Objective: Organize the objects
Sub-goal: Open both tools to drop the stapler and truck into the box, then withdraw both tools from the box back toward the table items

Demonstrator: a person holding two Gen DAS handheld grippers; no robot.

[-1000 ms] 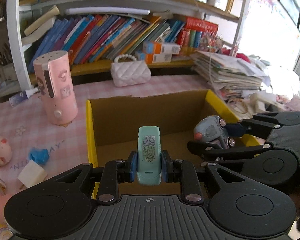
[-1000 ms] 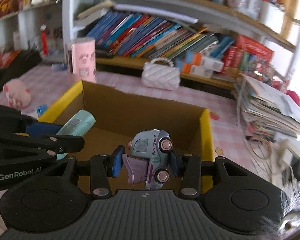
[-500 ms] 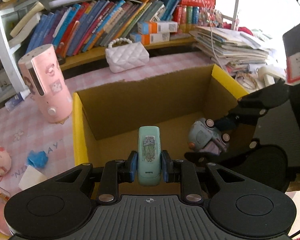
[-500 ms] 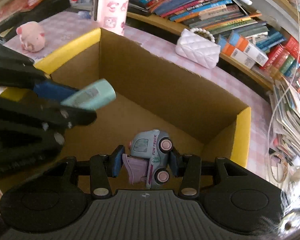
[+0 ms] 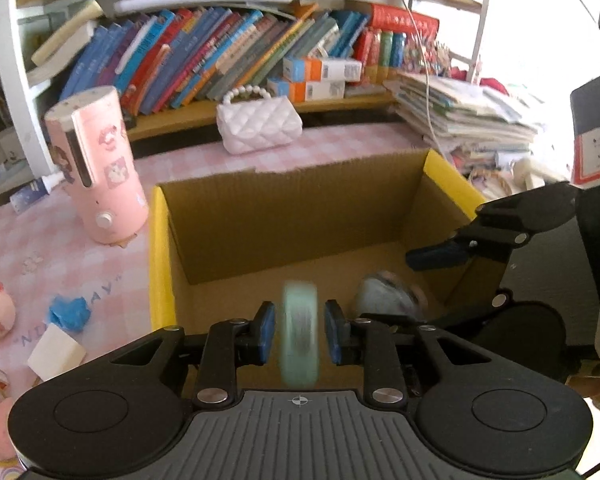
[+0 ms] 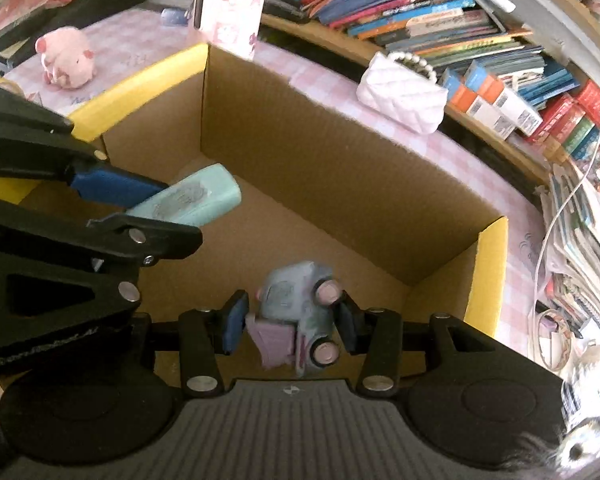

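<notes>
Both grippers hang over an open cardboard box [image 5: 284, 216] with yellow-edged flaps, which sits on a pink checked tablecloth [image 5: 52, 248]; each points down into it.

The left gripper [image 5: 300, 330] has its jaws opening; a mint-green oblong toy [image 5: 299, 334] sits between the blue pads [image 5: 266, 332], blurred, with a thin gap showing on either side, so it looks released rather than pinched; from the right wrist view the same toy [image 6: 192, 200] pokes out past the left gripper's fingers, tilted, above the box floor on the left side.

The right gripper [image 6: 290, 320] is also opening; a small pale-blue toy truck [image 6: 296, 312] with pink wheels lies between its fingers, blurred, tipped on its side; the left pad stands clear of it, and whether the right pad touches a wheel I cannot tell; in the left wrist view the truck [image 5: 388, 292] is a smear low in the box, near its right wall.

Outside the box, to the left, stand a pink cylindrical humidifier [image 5: 96, 164], a blue crumpled scrap [image 5: 70, 314], a white block [image 5: 56, 356] and a pink plush pig [image 6: 66, 56]; at the far side lies a white quilted handbag [image 5: 258, 124] with a bead handle, in front of a shelf of leaning books [image 5: 220, 64]; a stack of papers [image 5: 468, 120] rises at the far right.
</notes>
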